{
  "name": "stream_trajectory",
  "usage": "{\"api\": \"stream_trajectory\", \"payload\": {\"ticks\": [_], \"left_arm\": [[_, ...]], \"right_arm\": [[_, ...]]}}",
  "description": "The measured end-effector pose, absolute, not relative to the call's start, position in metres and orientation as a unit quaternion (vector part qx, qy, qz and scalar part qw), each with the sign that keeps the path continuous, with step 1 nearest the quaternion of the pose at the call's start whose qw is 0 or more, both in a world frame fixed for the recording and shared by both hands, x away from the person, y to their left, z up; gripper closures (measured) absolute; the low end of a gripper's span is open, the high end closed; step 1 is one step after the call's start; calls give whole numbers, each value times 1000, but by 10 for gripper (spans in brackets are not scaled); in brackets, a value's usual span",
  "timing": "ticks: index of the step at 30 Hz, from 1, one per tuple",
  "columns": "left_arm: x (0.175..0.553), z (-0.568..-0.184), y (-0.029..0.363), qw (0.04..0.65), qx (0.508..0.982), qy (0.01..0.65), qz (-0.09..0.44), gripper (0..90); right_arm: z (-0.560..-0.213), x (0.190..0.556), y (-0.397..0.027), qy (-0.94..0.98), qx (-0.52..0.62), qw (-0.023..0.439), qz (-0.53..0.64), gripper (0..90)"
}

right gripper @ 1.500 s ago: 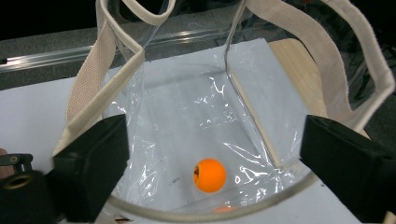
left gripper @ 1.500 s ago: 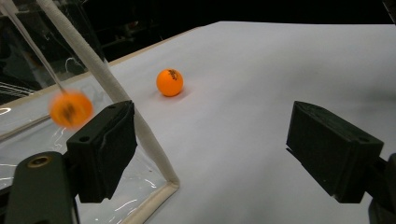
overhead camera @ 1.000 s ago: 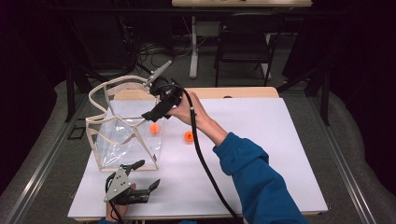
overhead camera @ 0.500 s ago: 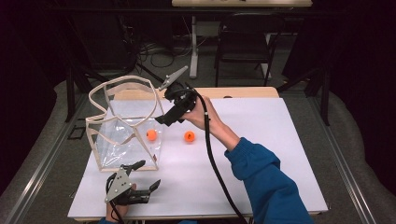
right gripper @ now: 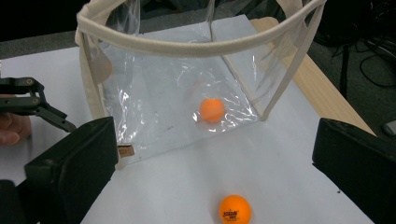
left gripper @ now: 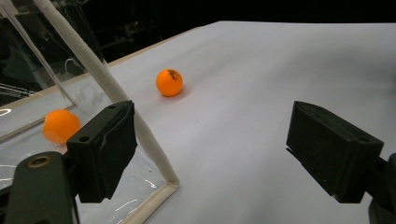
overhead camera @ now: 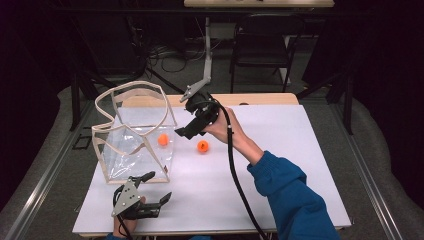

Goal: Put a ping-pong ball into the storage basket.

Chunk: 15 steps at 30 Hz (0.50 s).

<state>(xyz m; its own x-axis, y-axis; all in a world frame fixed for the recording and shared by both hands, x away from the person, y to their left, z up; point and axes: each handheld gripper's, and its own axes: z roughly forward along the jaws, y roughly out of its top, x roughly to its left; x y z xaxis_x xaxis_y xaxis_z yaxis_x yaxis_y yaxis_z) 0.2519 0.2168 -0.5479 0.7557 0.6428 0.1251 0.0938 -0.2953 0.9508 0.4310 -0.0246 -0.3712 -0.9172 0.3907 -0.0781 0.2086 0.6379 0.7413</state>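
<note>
While one ball (overhead camera: 163,140) already sits inside the clear bag (overhead camera: 131,150), the second ball (overhead camera: 202,146) lies loose on the white table (overhead camera: 280,165), just right of the bag's front corner near the middle of the high view. The right gripper (overhead camera: 189,131) hangs above and slightly left of this loose ball, jaws spread wide and holding nothing. In the right gripper view the loose ball (right gripper: 235,209) shows at the bottom centre, between the two jaws but nearer the camera than their tips, with the bag (right gripper: 187,93) and its ball (right gripper: 212,110) beyond in the upper half. So the coming grab likely turns on this: the ball lies below and a little behind the jaw tips, and the gripper would have to draw back and drop down rather than push forward toward the bag.

The left gripper (overhead camera: 152,192) rests low at the bottom left of the high view, near the table's front edge and just in front of the bag, jaws also apart and empty. From its own view the loose ball (left gripper: 169,82) sits in the upper middle, well ahead, and the bagged ball (left gripper: 60,126) shows at the left through the plastic. The right hand is the nearer one to the loose ball.

Counted: two orange balls, one bag, two grippers.
</note>
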Motion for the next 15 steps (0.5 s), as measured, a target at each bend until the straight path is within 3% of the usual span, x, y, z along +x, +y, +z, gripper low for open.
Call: {"api": "stream_trajectory", "payload": {"ticks": [15], "left_arm": [[252,-547,216,545,763,236,254,157]], "right_arm": [[-389,424,-50,893,191,114,390,0]]}}
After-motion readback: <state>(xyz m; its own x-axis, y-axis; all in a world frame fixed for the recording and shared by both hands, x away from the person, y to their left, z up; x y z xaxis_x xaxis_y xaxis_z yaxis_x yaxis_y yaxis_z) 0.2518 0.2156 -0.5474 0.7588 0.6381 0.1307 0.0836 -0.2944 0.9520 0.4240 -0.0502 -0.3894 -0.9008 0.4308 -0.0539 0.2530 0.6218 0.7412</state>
